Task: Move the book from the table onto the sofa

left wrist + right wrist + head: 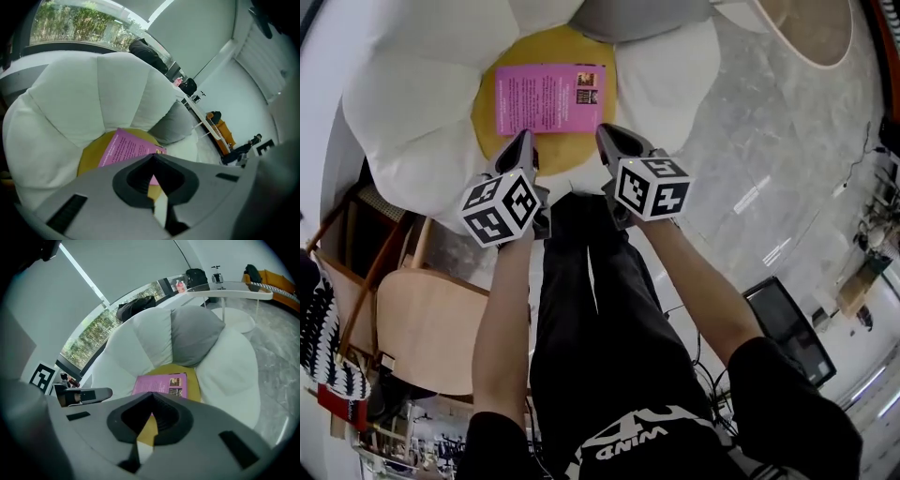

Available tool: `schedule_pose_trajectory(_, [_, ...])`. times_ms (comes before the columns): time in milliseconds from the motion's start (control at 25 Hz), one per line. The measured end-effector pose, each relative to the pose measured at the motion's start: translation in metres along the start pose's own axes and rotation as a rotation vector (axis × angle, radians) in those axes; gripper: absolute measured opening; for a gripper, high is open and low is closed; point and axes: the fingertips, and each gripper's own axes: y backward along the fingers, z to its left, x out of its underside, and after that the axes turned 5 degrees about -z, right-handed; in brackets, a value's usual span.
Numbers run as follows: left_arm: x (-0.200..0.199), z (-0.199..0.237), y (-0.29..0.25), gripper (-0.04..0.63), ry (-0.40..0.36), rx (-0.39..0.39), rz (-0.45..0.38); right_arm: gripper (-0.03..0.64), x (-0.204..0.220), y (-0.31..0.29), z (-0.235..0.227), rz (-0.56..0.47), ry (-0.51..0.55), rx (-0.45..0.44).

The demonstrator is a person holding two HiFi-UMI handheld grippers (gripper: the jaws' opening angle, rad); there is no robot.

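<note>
A pink book [548, 98] lies flat on the yellow round seat [555, 152] of a white petal-shaped sofa [403, 103]. Nothing holds the book. My left gripper [525, 139] hovers just in front of the book's near left corner, jaws shut and empty. My right gripper [607, 134] hangs by the near right corner, also shut with nothing in it. In the left gripper view the book [124, 147] shows beyond the closed left gripper [152, 157]. The right gripper view has the book [161, 384] past the closed right gripper [151, 394].
A grey cushion [192, 338] leans against the sofa's back. A wooden chair [427, 328] stands at the left by my legs. A round table [816, 28] is at the top right, and a dark flat screen [787, 328] lies on the marble floor.
</note>
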Motion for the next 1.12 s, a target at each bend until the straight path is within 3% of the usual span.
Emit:
schedule_pose_trajectory(280, [-0.02,-0.047,0.066,0.009,-0.032,0.009,0.012,0.0,-0.031,0.068,0.037,-0.016,0.002,-0.026])
schedule_pose_trajectory(520, [-0.042,-0.114,0.141,0.009,-0.04,0.042,0.01,0.0,-0.059,0.153,0.082,-0.013,0.04,-0.073])
schedule_pose_trajectory(800, [-0.072,-0.198,0.212,0.008,-0.185,0.123,0.013,0.0,-0.089,0.241,0.123,-0.032,0.081,-0.125])
schedule_pose_trajectory(1120, [-0.087,-0.26,0.276,0.009,-0.214,0.17,-0.003,0.0,-0.124,0.322,0.146,-0.105,0.106,-0.183])
